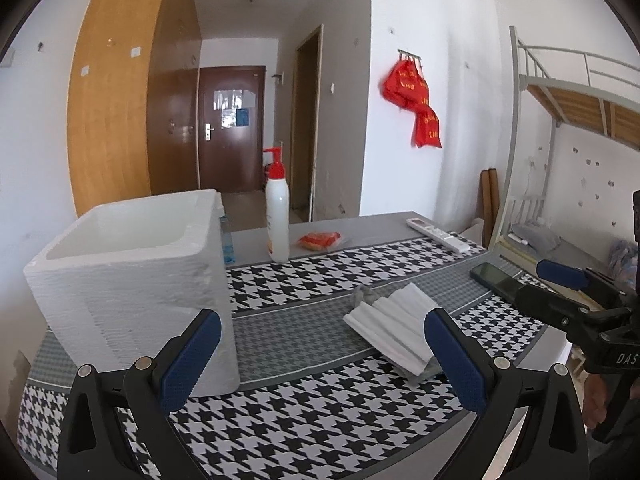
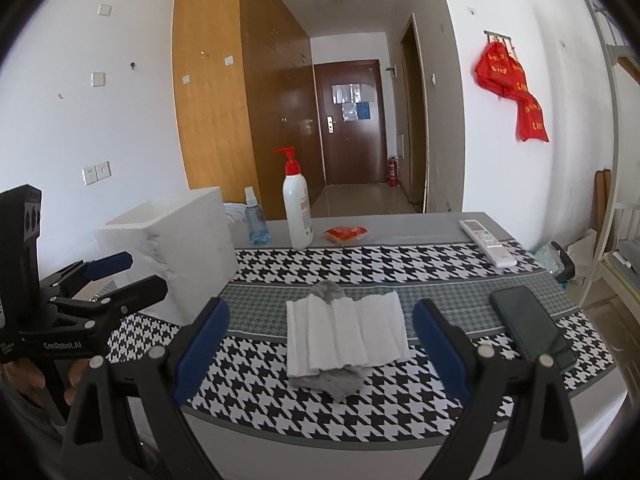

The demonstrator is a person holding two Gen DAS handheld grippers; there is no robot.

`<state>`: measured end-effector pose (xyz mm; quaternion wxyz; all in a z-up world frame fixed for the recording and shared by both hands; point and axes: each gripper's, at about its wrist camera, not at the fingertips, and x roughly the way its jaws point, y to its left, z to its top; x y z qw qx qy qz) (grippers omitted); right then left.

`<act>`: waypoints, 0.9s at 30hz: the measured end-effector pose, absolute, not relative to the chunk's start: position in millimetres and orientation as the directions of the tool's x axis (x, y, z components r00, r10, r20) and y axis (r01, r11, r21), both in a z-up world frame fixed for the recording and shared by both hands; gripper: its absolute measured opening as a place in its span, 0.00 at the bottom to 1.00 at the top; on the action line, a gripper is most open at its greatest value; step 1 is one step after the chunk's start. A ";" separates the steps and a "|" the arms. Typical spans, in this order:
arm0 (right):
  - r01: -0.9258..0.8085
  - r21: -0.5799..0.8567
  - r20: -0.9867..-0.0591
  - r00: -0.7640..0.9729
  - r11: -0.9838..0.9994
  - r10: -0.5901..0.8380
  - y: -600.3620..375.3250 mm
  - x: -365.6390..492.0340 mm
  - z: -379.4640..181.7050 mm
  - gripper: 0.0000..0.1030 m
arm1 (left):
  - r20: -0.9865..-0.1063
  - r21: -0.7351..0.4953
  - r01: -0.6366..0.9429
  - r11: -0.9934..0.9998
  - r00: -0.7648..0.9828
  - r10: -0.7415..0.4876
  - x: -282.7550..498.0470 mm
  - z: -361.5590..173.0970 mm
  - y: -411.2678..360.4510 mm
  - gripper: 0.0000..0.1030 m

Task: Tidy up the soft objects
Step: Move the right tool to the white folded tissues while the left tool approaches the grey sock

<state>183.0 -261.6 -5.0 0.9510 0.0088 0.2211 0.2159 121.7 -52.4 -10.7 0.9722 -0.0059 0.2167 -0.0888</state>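
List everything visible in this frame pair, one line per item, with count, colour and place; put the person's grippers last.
Socks: a folded bundle, white over grey, middle of the table.
Foam box: 1, white, open top, table's left side.
Pump bottle: 1, white with red pump, upright at the far edge.
Spray bottle: 1, clear blue, between box and pump bottle.
Snack packet: 1, orange-red, right of the pump bottle.
Remote: 1, white, far right of the table.
Phone: 1, dark, right of the socks.
Tablecloth: 1, black-white houndstooth with grey bands.
Red cloths: a bunch, hung on right wall hooks.
Left gripper: open, empty, blue pads.
Right gripper: open, empty, facing the socks.
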 end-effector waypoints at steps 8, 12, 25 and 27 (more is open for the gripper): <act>-0.412 0.115 -0.448 0.791 0.904 0.417 -263.4 197.2 -16.4 0.92 | -0.441 -0.027 0.165 0.986 0.883 -0.159 130.6 -16.0 -61.9 0.99; -0.425 0.113 -0.463 0.777 0.898 0.426 -261.3 205.3 -21.3 0.92 | -0.450 -0.031 0.151 0.988 0.880 -0.149 135.8 -19.4 -61.6 0.99; -0.456 0.108 -0.541 0.718 0.884 0.437 -250.4 231.8 -46.5 0.92 | -0.505 -0.037 0.115 0.993 0.855 -0.118 156.6 -34.1 -62.8 0.99; -0.452 0.105 -0.559 0.710 0.886 0.429 -249.0 236.3 -50.1 0.92 | -0.511 -0.038 0.111 0.993 0.852 -0.115 158.9 -35.8 -62.7 0.99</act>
